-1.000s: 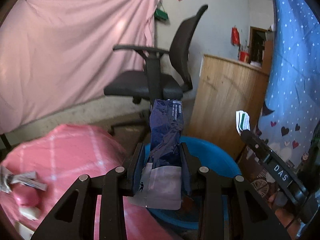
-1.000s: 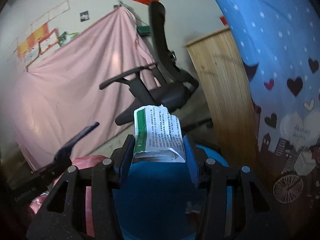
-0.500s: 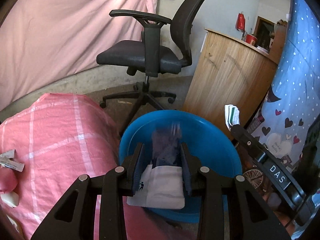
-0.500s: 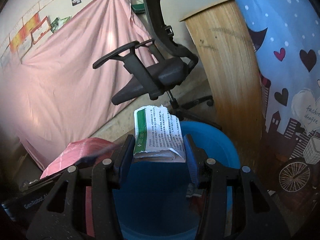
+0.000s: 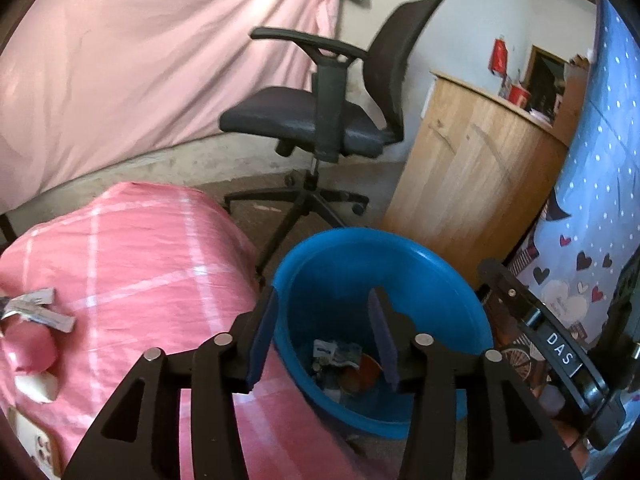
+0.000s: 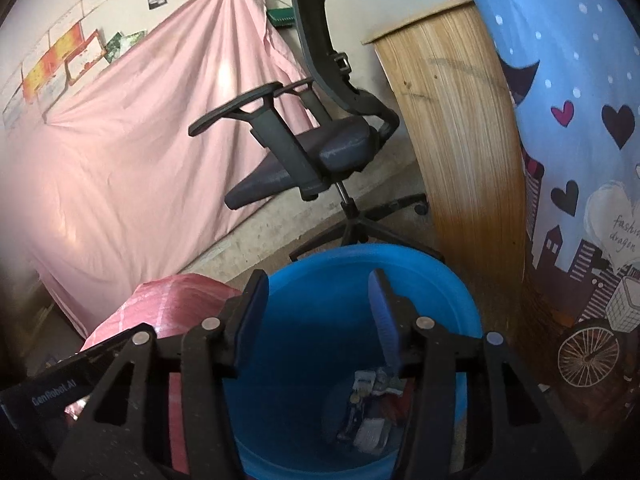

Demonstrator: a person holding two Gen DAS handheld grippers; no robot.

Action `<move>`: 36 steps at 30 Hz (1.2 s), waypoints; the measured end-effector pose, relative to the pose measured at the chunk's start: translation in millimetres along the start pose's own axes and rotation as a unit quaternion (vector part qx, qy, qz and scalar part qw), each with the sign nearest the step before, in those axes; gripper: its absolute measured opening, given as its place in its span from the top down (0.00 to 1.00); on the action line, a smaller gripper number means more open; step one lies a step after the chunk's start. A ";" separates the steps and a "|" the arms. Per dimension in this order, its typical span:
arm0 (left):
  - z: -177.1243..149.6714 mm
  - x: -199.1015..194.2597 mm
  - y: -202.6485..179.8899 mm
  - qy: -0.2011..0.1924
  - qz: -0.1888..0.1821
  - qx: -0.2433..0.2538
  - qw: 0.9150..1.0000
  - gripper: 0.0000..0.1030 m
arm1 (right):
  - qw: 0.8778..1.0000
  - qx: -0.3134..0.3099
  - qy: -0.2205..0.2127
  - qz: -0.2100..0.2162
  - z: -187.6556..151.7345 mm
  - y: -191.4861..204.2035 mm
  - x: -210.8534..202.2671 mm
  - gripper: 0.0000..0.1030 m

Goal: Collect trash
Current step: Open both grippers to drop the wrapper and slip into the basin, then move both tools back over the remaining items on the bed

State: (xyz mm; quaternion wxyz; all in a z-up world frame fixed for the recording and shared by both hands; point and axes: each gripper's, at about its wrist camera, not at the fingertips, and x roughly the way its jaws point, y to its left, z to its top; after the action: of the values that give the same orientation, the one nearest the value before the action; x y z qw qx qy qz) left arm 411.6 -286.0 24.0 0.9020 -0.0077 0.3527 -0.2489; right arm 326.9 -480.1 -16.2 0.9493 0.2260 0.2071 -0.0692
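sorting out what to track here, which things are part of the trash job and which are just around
Job:
blue bin
trash in the bin
scraps on the pink cloth
left gripper, open
right gripper, open

Just around:
office chair
wooden counter
pink sheet
blue curtain

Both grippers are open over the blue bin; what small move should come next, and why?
Probably swing the left gripper back left toward the torn wrapper on the pink cloth. Both it and the right gripper hold nothing, trash already lies in the blue bin, and that wrapper remains uncollected.
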 end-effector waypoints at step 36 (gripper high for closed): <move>-83.7 -214.5 132.6 -0.263 0.223 -0.094 0.934 0.02 | 0.955 -0.155 -0.174 0.182 -18.2 174.2 -102.3 0.00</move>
State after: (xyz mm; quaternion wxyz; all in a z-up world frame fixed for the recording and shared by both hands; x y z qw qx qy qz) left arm 282.3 -58.8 71.7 0.9900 -0.0784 0.1176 0.0035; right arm 266.9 -313.2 82.2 0.9906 0.0939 0.0022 0.0991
